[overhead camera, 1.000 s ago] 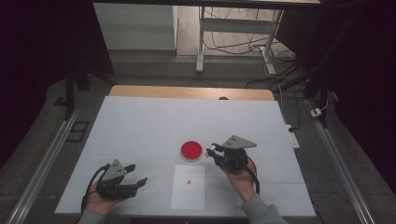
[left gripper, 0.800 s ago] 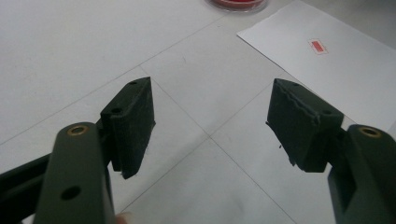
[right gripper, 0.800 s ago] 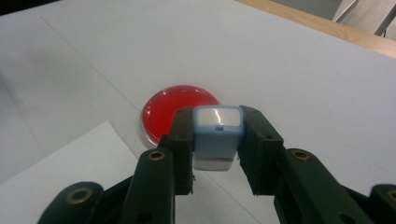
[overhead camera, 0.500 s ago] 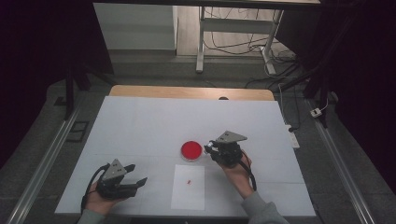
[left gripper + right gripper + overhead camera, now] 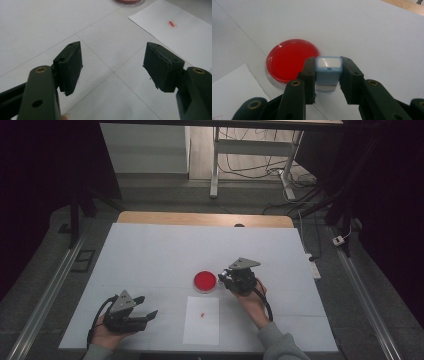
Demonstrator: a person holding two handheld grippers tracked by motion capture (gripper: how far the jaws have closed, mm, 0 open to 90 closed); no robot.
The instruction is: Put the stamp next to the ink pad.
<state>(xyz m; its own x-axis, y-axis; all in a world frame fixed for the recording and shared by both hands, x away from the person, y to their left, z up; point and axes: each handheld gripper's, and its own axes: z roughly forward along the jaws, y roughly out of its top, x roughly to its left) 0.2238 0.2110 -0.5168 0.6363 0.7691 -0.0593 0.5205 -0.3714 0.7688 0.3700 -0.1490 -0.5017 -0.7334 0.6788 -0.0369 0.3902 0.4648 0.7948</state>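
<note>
Gripping blue-white stamp (image 5: 328, 72), right tongs (image 5: 327, 80) clamped.

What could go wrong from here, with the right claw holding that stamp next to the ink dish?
1. The right claw grips the small blue stamp by its sides alone; a tilt could let it slip onto the table.
2. The red ink dish sits right beside it; a sideways nudge could shove the dish or smear ink.
3. The white paper lies loose; stamping may drag it, since the open left claw isn't holding it down.
</note>
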